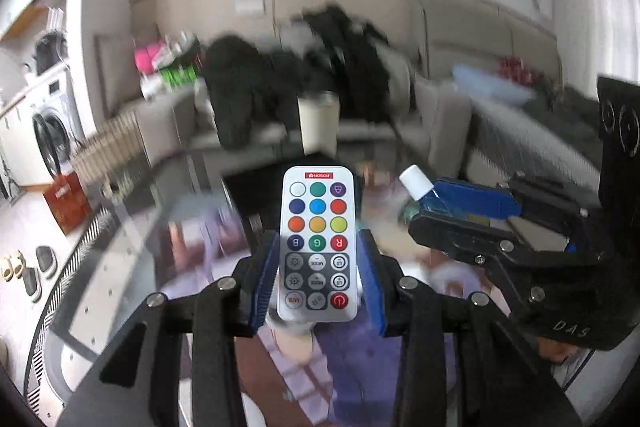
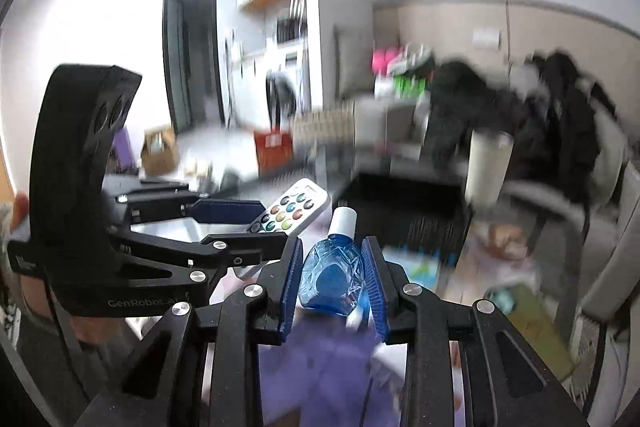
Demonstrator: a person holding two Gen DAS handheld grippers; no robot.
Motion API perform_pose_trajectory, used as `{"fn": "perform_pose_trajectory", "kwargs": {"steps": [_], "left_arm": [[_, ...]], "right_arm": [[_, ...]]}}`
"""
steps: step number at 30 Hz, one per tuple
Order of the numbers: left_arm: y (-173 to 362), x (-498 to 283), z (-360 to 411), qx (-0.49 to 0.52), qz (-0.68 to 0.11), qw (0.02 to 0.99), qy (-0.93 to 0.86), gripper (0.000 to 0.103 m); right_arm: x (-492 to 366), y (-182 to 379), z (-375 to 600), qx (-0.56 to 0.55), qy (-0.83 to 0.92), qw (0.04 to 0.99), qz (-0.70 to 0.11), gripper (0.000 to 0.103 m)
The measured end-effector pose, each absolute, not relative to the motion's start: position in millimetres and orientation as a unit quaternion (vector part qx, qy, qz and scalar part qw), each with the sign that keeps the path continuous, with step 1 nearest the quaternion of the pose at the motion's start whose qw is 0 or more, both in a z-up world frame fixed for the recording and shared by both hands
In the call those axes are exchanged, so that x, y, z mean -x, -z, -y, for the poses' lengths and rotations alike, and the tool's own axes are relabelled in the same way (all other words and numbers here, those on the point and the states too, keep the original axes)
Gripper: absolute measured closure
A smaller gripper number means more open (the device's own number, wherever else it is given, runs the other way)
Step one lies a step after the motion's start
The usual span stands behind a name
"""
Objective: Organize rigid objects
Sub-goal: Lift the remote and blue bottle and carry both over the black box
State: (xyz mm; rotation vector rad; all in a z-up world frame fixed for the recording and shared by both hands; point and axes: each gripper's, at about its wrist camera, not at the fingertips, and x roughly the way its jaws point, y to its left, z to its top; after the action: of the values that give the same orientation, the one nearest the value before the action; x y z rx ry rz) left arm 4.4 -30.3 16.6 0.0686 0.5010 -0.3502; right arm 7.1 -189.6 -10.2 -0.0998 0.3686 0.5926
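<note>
Aloft, grippers [image 1: 319,281] [image 2: 334,281] level, side-by-side.

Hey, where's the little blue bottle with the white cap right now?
The blue bottle is clamped in the right gripper, cap pointing forward, held in the air just right of the remote that the left gripper grips.

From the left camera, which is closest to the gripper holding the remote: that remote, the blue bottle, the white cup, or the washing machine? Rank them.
1. Remote: gripped in the left gripper.
2. Blue bottle: just right, in the right gripper.
3. White cup: straight ahead, beyond.
4. Washing machine: far left, across the room.
</note>
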Motion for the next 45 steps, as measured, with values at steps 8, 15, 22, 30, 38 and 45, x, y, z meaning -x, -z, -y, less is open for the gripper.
{"fn": "perform_pose_trajectory", "kwargs": {"steps": [8,15,22,30,38,45], "left_arm": [[-50.2,-15.3,18.8,-0.009,-0.177,0.971,0.158,0.066],[-67.0,-43.5,16.0,0.002,-0.14,0.981,0.133,0.066],[-69.3,-113.6,8.7,0.043,-0.154,0.981,0.107,0.066],[-31.2,-180.3,22.1,0.043,-0.235,0.967,0.089,0.066],[31.0,-236.1,38.4,0.038,-0.41,0.909,0.064,0.066],[61.0,-246.1,44.1,0.017,-0.462,0.885,0.055,0.066]], "right_arm": [[-14.8,-33.0,193.5,0.037,-0.264,0.959,-0.098,0.073],[-47.9,-56.4,189.2,0.033,-0.236,0.969,-0.061,0.073],[-116.9,-65.3,185.5,0.009,-0.195,0.978,-0.078,0.073],[-208.9,-31.4,180.1,0.018,-0.166,0.971,-0.173,0.073],[-268.1,34.0,178.9,0.025,-0.156,0.93,-0.331,0.073],[-291.0,77.2,177.1,0.033,-0.168,0.892,-0.418,0.073]]}}
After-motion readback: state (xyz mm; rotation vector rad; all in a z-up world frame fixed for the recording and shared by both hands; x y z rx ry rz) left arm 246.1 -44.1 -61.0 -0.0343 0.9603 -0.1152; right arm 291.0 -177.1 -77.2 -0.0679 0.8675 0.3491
